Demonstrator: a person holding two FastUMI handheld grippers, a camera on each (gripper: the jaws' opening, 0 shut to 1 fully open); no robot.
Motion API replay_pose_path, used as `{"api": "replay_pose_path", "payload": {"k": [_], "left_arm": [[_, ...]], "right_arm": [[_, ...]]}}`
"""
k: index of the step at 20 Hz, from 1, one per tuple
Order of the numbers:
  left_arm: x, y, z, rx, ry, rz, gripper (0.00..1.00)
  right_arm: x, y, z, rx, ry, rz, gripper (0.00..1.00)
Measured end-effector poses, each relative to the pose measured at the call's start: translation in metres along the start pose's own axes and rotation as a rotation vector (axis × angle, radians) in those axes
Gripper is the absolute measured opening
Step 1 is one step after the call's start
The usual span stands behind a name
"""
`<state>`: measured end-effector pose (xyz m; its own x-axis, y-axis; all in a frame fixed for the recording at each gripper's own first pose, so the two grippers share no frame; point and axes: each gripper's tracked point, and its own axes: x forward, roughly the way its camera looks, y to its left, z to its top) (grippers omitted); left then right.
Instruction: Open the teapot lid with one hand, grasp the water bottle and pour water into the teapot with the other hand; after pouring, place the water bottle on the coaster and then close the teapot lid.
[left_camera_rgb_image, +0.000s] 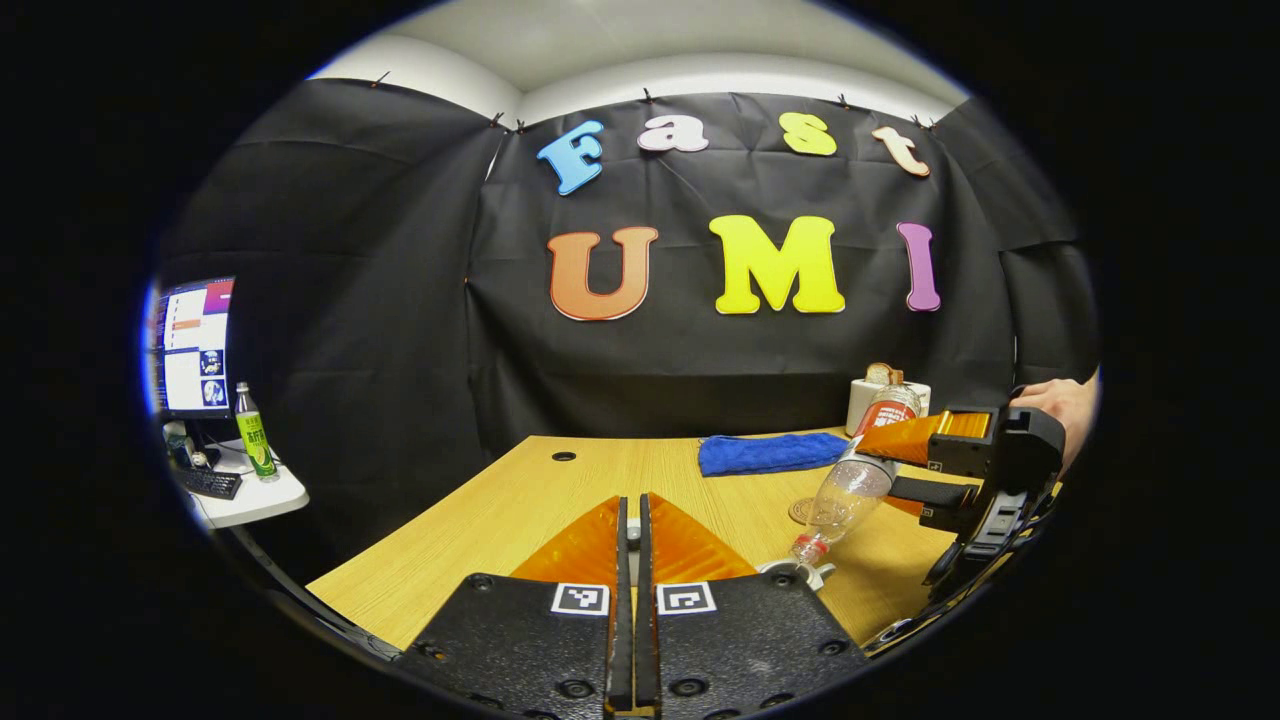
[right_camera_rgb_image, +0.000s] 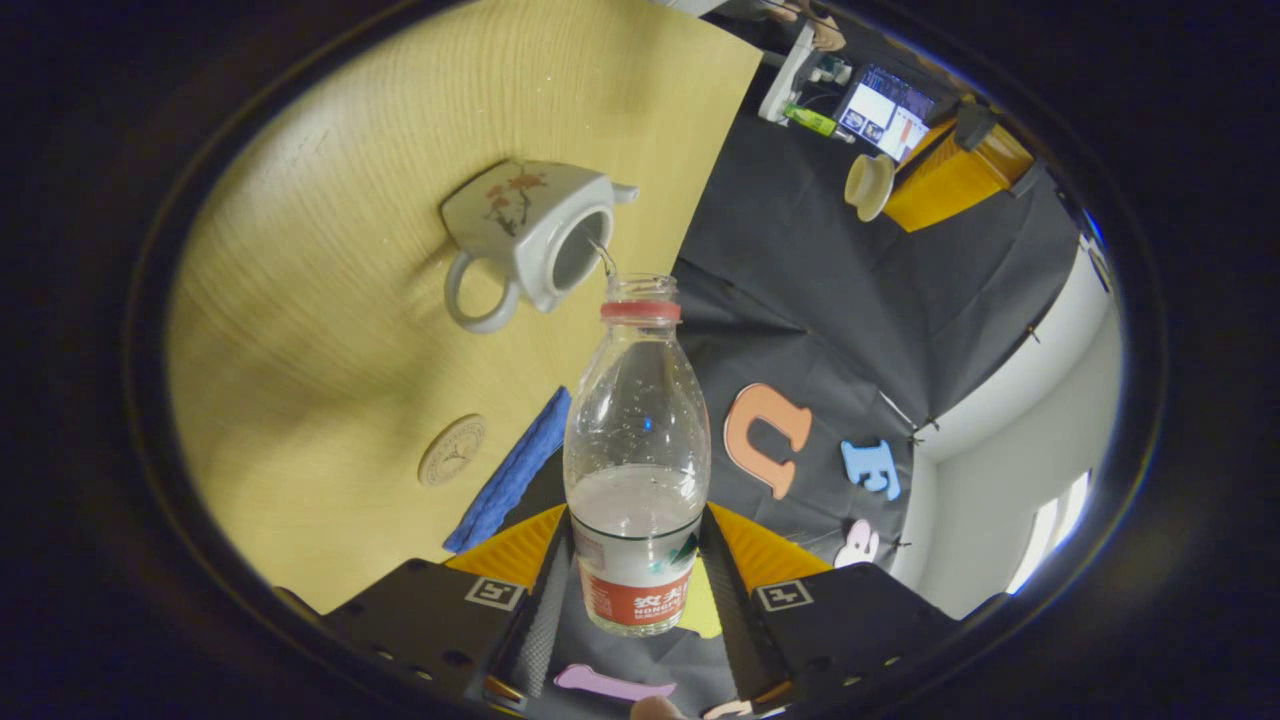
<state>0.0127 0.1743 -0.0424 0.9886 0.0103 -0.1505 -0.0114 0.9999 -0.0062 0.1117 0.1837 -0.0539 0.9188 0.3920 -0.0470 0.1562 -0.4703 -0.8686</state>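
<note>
Pouring: right claw (right_camera_rgb_image: 636, 560) tips bottle (right_camera_rgb_image: 637, 440) over teapot (right_camera_rgb_image: 520, 225); lid (right_camera_rgb_image: 868, 185) blurred.

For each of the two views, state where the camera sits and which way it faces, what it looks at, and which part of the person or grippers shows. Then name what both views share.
Left gripper view: rides the left gripper, facing level across the table; own fingers and a hand show.
Right gripper view: rides the right gripper, tilted toward the teapot; own fingers clamp the water bottle.
Shared: bottle, coaster, blue cloth.
</note>
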Motion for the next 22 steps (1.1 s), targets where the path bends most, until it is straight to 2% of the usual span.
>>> {"api": "replay_pose_path", "payload": {"k": [15,22], "left_arm": [[-0.0026,0.0039,0.0022,-0.01,-0.007,0.002,0.04],[-0.0049,0.0025,0.0089,-0.011,-0.023,-0.001,0.03]], "right_arm": [[0.002,-0.0067,-0.0046,-0.081,0.008,0.011,0.69],[0.0004,-0.0026,0.0009,-0.057,0.008,0.016,0.7]]}}
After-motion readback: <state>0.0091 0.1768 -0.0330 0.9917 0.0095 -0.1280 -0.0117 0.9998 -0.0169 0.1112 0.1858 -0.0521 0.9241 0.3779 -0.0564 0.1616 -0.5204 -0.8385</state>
